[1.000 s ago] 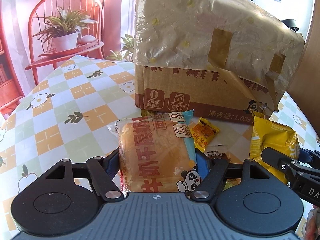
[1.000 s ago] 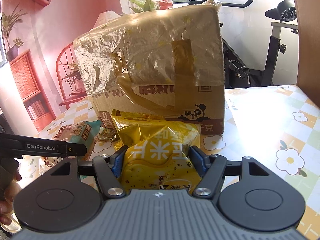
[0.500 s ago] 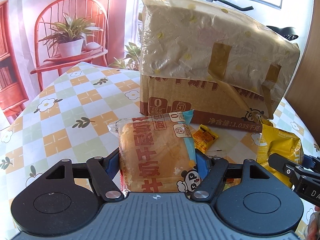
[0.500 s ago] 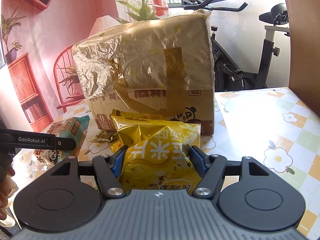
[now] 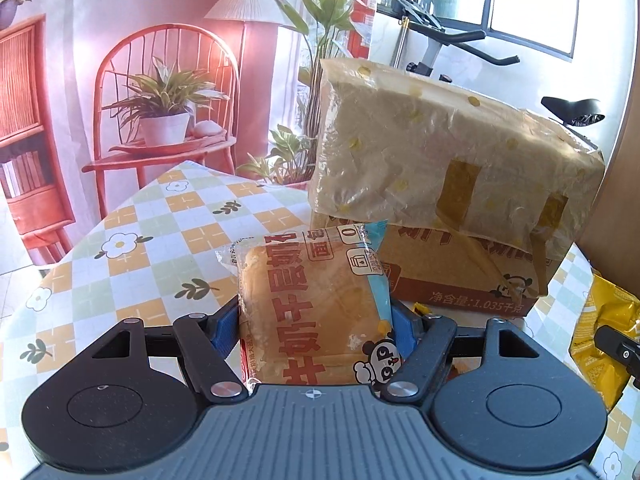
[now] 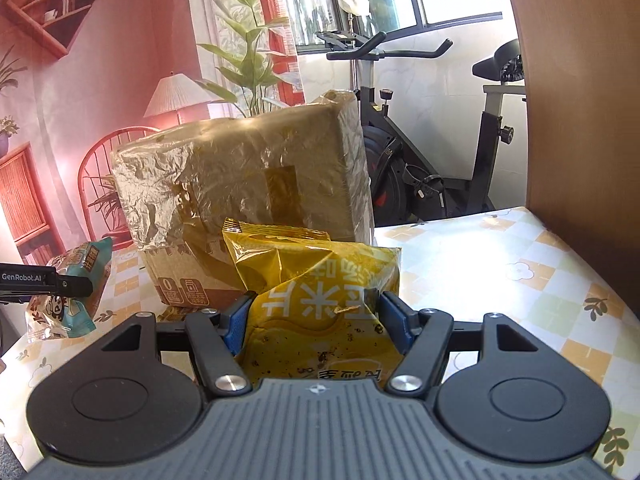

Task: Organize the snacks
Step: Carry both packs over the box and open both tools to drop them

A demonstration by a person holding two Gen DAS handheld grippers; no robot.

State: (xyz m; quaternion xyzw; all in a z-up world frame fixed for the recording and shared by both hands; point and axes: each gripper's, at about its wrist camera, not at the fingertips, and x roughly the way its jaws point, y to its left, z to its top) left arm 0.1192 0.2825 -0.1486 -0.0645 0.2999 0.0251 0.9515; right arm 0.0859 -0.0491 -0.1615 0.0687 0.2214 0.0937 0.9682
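Observation:
My left gripper (image 5: 314, 322) is shut on a clear-wrapped bread packet (image 5: 312, 308) with red print and a panda, held up above the table. My right gripper (image 6: 316, 320) is shut on a yellow snack bag (image 6: 320, 280), also lifted. A cardboard box (image 5: 452, 184) wrapped in crinkled plastic and tape stands just beyond both; its top is sealed over. In the right wrist view the box (image 6: 244, 184) is ahead and the bread packet (image 6: 72, 292) shows at far left with the other gripper's arm. The yellow bag (image 5: 604, 320) shows at the left wrist view's right edge.
A checkered flowered tablecloth (image 5: 132, 248) covers the table. Small yellow wrappers (image 6: 176, 312) lie at the box's foot. A red chair with a potted plant (image 5: 164, 120) stands behind on the left, an exercise bike (image 6: 432, 152) behind on the right, and a brown wooden panel (image 6: 580, 80) at far right.
Both grippers have risen with their packets; the box now sits lower in both views and more of the room shows behind it. The small wrappers dropped out of the left wrist view.

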